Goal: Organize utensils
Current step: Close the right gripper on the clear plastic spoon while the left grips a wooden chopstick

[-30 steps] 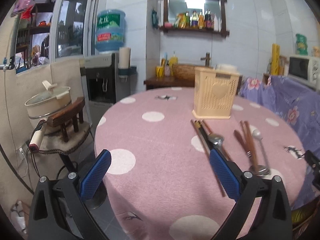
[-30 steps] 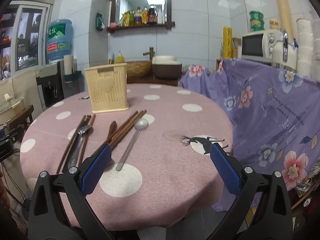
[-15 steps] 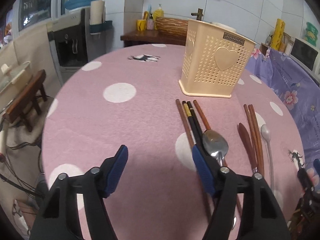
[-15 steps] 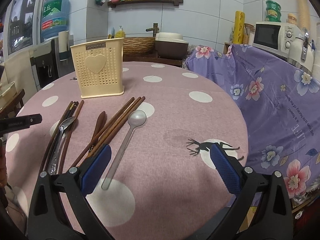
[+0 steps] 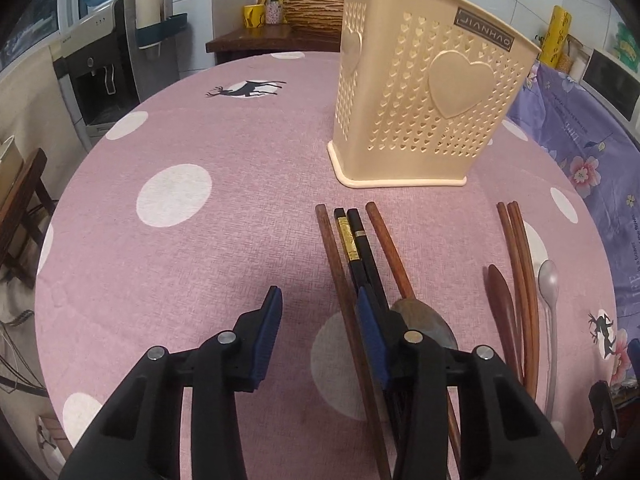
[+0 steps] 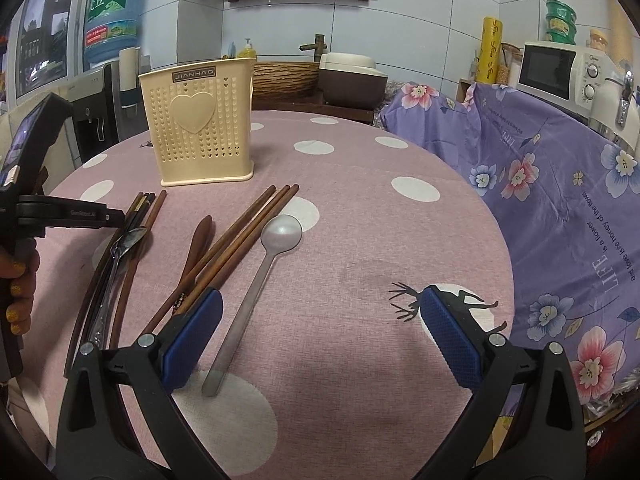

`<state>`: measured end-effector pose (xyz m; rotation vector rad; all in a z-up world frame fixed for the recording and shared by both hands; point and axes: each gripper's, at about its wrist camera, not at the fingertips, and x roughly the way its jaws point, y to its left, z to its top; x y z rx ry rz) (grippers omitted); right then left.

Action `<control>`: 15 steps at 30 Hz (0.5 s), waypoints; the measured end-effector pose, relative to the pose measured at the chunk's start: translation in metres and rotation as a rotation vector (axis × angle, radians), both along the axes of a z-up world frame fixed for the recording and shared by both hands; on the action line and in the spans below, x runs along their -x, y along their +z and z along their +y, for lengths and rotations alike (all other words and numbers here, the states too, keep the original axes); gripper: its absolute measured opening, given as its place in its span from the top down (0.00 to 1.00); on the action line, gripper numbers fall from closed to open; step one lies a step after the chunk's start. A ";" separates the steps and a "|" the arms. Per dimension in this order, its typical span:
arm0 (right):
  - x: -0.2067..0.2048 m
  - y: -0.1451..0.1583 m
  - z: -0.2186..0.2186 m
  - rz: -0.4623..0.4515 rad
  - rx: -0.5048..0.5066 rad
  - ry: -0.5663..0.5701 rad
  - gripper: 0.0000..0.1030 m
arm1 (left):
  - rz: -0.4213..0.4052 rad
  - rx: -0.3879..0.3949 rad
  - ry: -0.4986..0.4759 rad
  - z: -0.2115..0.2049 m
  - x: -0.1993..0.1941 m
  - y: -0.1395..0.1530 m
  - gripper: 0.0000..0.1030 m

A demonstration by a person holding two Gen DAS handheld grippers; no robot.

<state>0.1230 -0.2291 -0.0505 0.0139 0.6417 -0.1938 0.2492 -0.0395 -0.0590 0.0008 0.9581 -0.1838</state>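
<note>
A cream perforated utensil holder (image 5: 424,96) (image 6: 200,120) stands upright on the pink dotted table (image 5: 200,240). In front of it lie brown chopsticks, a black chopstick pair (image 5: 356,240) and a metal spoon (image 5: 424,320). Further right are a dark wooden spoon (image 5: 500,300), more brown chopsticks (image 5: 520,264) and a translucent spoon (image 6: 256,280). My left gripper (image 5: 320,332) hovers over the left bundle with its jaws closing. The leftmost brown chopstick (image 5: 340,272) runs just inside its right pad, and nothing is pinched. My right gripper (image 6: 320,332) is open, the translucent spoon's handle lying between its fingers.
A water dispenser (image 5: 112,60) and a wooden stool (image 5: 20,200) stand off the table's left side. A purple floral cloth (image 6: 560,200) covers furniture to the right, with a microwave (image 6: 556,68) behind. A hand (image 6: 20,280) holds the left gripper at the left edge.
The left gripper came forward over the table, tipped downward above the left utensil bundle, and its jaws narrowed a lot. The right gripper drew slightly closer to the utensils and stayed wide.
</note>
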 end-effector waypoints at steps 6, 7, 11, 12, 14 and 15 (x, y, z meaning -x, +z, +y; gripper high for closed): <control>0.000 0.000 0.004 0.000 0.004 0.011 0.05 | -0.008 -0.042 -0.004 0.000 -0.002 0.000 0.62; -0.001 0.000 0.004 0.003 0.010 0.012 0.05 | -0.002 -0.031 -0.007 0.002 -0.002 -0.001 0.62; -0.006 0.000 -0.001 0.016 0.005 -0.004 0.05 | 0.000 -0.025 -0.007 0.010 -0.004 0.001 0.62; -0.009 0.000 -0.002 0.021 -0.006 -0.003 0.05 | 0.004 -0.027 -0.007 0.010 -0.005 0.002 0.62; -0.014 0.001 -0.004 0.029 -0.032 0.007 0.05 | 0.004 -0.033 -0.005 0.008 -0.008 0.002 0.62; -0.017 0.002 -0.004 0.033 -0.046 0.014 0.05 | 0.010 -0.029 -0.006 0.007 -0.010 0.001 0.62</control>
